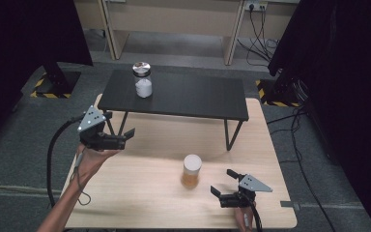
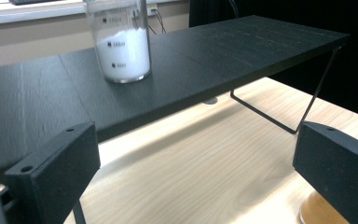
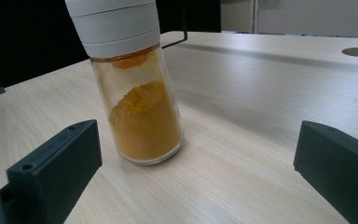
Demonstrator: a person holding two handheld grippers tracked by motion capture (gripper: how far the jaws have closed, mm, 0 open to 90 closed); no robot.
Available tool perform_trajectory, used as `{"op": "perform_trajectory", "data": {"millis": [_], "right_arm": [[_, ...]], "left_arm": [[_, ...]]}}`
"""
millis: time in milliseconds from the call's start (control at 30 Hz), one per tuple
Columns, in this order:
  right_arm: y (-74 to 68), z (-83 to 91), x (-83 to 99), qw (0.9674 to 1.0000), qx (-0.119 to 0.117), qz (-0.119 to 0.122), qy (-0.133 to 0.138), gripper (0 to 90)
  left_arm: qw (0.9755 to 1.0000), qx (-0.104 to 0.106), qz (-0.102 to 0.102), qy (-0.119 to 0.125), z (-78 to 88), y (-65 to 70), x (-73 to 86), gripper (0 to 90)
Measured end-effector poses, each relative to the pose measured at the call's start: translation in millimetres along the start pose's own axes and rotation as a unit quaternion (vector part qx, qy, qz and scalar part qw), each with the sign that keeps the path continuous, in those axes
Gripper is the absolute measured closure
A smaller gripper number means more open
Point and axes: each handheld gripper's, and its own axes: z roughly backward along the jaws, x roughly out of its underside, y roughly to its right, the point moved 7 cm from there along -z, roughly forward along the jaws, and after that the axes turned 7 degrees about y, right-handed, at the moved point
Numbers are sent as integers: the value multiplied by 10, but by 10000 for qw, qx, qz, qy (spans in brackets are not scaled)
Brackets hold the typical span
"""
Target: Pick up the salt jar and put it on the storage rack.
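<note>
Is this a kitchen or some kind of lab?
Probably a lab or test room, not a kitchen: dark curtains hang at the sides, cables run to a wall socket, and striped hazard tape marks the carpet.

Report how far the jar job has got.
Looks done: the white jar stands on the black shelf. In hand: nothing; the left tool and right tool are open. Left: the orange jar stands on the table, ungripped.

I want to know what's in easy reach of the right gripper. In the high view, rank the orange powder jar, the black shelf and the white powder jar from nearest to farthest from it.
From the right gripper:
1. Orange powder jar, just to its left on the wooden table.
2. Black shelf, standing across the table's far side.
3. White powder jar, on the shelf's far left end.
</note>
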Motion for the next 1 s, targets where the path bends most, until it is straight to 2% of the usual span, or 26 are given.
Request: {"op": "perform_trajectory", "data": {"millis": [100,133,200,333,433,467,533,567,633,667,700,767,800,900,933,1000], "right_arm": [[-2,-1,0,10000,4,14,-1,6],[-2,-1,0,10000,4,14,-1,6],[-6,-1,-1,10000,14,23,-9,6],[-11,-4,-3,10000,14,50,-24,6],[-14,-7,-5,10000,23,62,-36,6],[-14,-6,-4,10000,25,61,-32,6],[-16,-6,-4,10000,29,63,-30,6],[-19,-7,-5,10000,33,78,-39,6],[-23,-10,-7,9999,37,89,-51,6],[-23,-10,-7,9999,37,89,-51,6],[-24,-10,-7,9999,38,93,-50,6],[-23,-10,-7,9999,41,94,-51,6],[-25,-11,-7,9999,43,93,-52,6],[-28,-11,-8,9999,45,108,-59,6],[-30,-11,-9,9999,53,114,-63,6],[-31,-11,-8,9999,56,111,-61,6]], "left_arm": [[9998,72,188,75,76,0,225,0],[9998,72,188,75,76,0,225,0],[9995,57,295,84,124,0,364,0],[9996,144,220,140,232,5,649,0],[9997,164,182,75,270,-10,846,0],[9995,178,232,85,282,-25,931,0],[9994,188,281,107,285,-32,984,0],[9991,191,377,65,281,-46,1102,0],[9987,193,480,31,272,-61,1213,0],[9987,193,480,31,272,-61,1213,0],[9985,224,503,14,264,-67,1279,0],[9985,292,468,-32,246,-60,1366,0],[9985,369,389,-122,215,-37,1456,0],[9985,414,306,-211,183,-8,1529,0],[9983,455,271,-239,158,21,1607,0],[9983,465,258,-241,155,24,1620,0]]}}
